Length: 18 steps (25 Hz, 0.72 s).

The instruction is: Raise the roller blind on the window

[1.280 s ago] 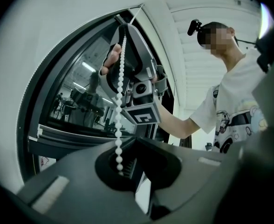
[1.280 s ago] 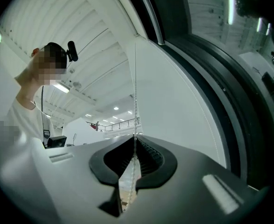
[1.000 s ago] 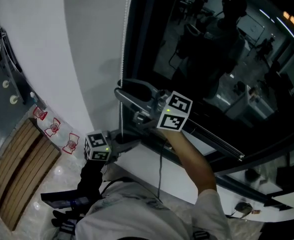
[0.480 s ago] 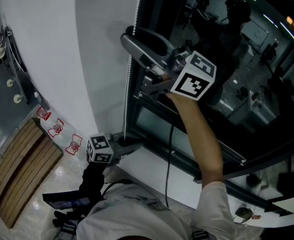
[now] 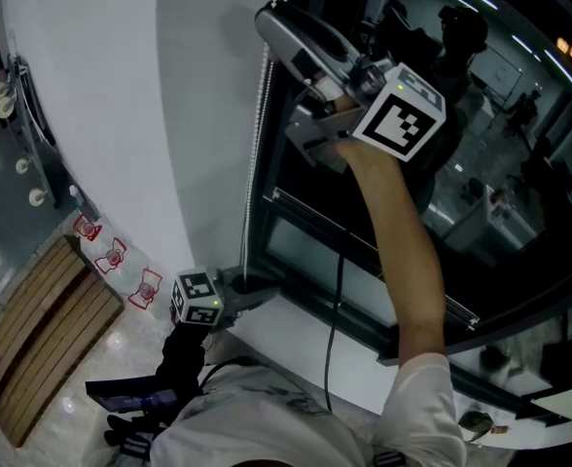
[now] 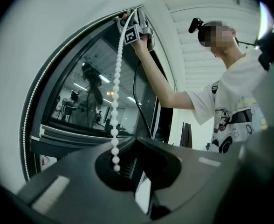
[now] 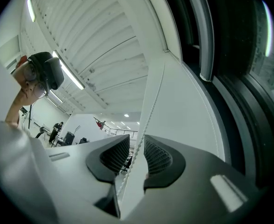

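Clamping the bead chain (image 5: 263, 115) tight with the left gripper (image 5: 259, 286) low at the window frame's (image 5: 276, 232) bottom-left corner, just been narrowing the right gripper's (image 5: 271, 22) parted jaws round it up high, not yet pinching: tug early and risk skating off the beads, roller blind, nowhere in view, unmoved.

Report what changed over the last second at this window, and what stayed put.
The right gripper rose along the bead chain, from near the sill to high beside the window frame. Its jaws have just been closing, with the chain running between them but not yet pinched. The left gripper stayed low at the sill, shut on the chain's lower end.
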Tool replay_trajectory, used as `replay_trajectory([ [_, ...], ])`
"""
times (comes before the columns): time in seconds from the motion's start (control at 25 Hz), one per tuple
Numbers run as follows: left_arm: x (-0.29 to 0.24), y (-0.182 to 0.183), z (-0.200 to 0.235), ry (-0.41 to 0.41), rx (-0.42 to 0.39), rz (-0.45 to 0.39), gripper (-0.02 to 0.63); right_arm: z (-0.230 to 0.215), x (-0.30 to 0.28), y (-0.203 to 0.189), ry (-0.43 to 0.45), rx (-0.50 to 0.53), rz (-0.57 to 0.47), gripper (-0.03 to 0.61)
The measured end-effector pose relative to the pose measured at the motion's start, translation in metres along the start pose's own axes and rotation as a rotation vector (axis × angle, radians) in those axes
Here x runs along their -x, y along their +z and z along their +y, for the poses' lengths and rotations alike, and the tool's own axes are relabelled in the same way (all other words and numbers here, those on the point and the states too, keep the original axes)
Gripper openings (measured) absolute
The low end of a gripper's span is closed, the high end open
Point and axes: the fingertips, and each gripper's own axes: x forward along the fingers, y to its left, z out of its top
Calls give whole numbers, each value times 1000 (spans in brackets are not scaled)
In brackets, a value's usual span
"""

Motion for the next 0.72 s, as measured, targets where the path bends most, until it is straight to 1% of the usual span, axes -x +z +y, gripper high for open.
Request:
replay_trajectory([
  [0.2, -2, -1, -2, -6, 4, 5, -3, -4, 2, 4, -33, 0, -15, 18],
  [0.36, -4, -4, -4, -11, 15, 10, -2, 0, 2, 3, -20, -41, 0, 14],
  [0.52, -4, -6, -5, -13, 21, 14, -3, 9, 6, 3, -10, -47, -6, 12],
  [0.72, -6, -7, -5, -14, 22, 15, -2, 12, 17, -7, -28, -47, -7, 8],
])
